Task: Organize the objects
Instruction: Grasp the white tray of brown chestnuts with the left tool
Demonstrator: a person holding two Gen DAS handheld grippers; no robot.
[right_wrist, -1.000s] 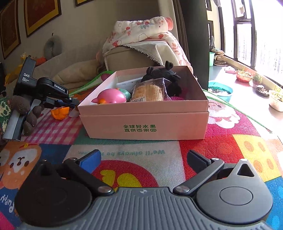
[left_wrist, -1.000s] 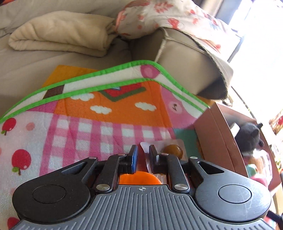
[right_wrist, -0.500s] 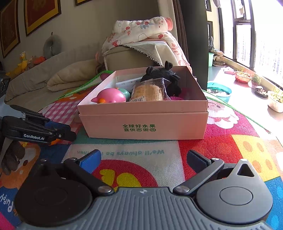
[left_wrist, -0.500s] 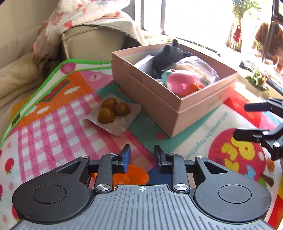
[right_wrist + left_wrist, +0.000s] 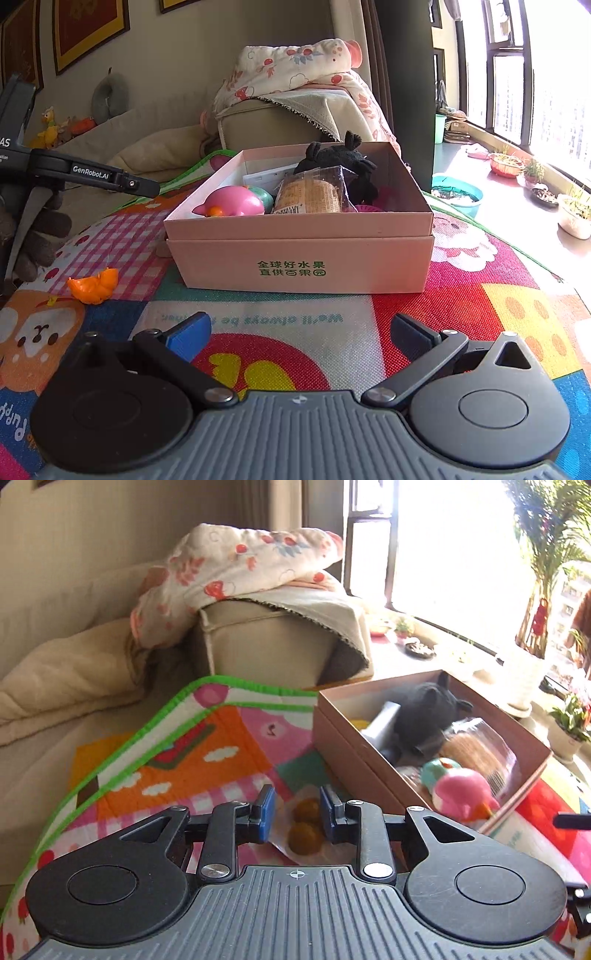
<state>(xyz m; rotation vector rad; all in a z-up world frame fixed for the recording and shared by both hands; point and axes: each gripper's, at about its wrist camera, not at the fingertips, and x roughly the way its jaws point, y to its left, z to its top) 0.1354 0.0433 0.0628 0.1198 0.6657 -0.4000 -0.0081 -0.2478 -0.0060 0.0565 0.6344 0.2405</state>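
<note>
**Operator:** Left wrist view: report the target and how it will handle.

**Gripper:** The packet of brown balls [image 5: 306, 830] lies flat on the play mat [image 5: 207, 768], just beside the near wall of the pink cardboard box [image 5: 354, 760]. My left gripper [image 5: 297, 814] hangs above it. The jaws stand a narrow gap apart, having closed a little in the last moment, and hold nothing. I judge the packet light, its clear film soft and slippery, its contents rounded and liable to roll inside. Recommended hold: pinch the flat film edge, or close across one ball with light force.

**Operator:** And the other candidate?

**Gripper:** The orange peel [image 5: 94, 286] lies on the mat, well apart from the box. I judge it light, limp and easily torn. Take it at the thickest curl.

**Operator:** Right side?

**Gripper:** My right gripper [image 5: 299, 332] is spread wide and empty, facing the box front.

**Operator:** Counts.

**Gripper:** One box. Inside: one black plush toy [image 5: 341, 164], one pink toy [image 5: 232, 201], one wrapped snack pack [image 5: 310, 194]. One peel. Balls in the packet: two visible; my right finger may hide a third.
</note>
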